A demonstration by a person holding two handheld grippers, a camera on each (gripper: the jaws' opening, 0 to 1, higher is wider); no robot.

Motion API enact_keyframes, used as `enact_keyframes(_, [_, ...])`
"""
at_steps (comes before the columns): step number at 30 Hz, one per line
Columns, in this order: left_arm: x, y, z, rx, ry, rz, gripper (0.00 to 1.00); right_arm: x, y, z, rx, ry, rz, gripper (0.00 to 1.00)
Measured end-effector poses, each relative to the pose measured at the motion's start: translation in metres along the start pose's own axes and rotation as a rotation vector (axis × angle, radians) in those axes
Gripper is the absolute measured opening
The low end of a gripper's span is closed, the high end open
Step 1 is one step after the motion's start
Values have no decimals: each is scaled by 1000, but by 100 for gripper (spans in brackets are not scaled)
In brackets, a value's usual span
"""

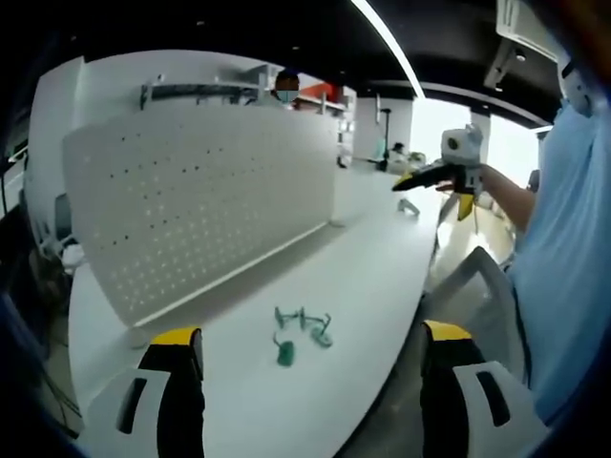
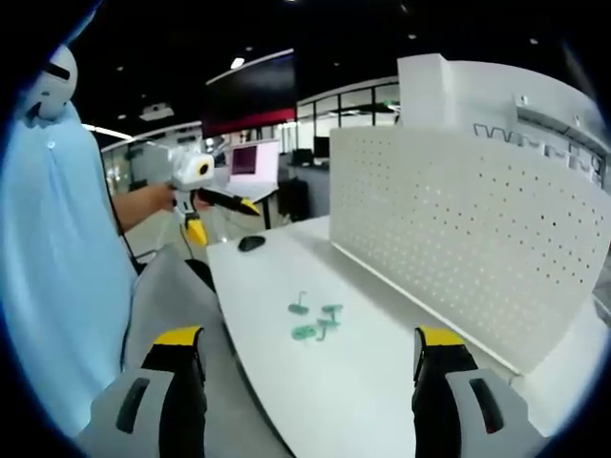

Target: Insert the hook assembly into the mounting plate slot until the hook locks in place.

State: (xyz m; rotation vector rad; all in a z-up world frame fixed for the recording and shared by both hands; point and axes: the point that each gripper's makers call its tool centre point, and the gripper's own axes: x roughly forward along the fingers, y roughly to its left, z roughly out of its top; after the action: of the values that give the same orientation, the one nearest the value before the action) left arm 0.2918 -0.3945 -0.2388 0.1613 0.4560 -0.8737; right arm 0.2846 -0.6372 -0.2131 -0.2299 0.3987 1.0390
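Left gripper [image 1: 310, 358] and right gripper [image 2: 310, 355] both spread apart, empty, low in frame. Just beyond, green hooks [image 1: 303, 333] lying loose mid-frame on the white surface [image 1: 372, 277]. Farther back, pegboard [image 1: 200, 196] upright. No readable writing.

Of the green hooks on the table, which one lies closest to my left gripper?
The lone green hook closest to the left gripper's fingers; the other hooks cluster just beyond it, toward the pegboard.
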Motion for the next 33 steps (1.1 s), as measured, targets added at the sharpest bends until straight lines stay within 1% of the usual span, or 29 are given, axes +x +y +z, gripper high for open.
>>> enact_keyframes(6, [13,5,-2,4,8,3,95,2,-1,-1,5,3,1,91])
enact_keyframes(11, [27,8,-5,-3,10,-2,94,11,-1,-2,15,-1,14,91])
enact_keyframes(14, [37,12,-9,-11,16,-11,93,19,-2,-5,17,8,22,91])
enact_keyframes(19, [50,18,-15,-9,33,-15,93,30,-7,-9,34,1,40,90])
enact_keyframes(22, [58,28,-20,-10,44,-14,92,38,-12,-11,49,-2,51,90])
enact_keyframes(27, [70,37,-26,-11,70,-14,89,49,-19,-16,55,5,54,89])
enact_keyframes(33, [84,43,-31,-9,99,-26,85,56,-22,-16,65,1,62,89])
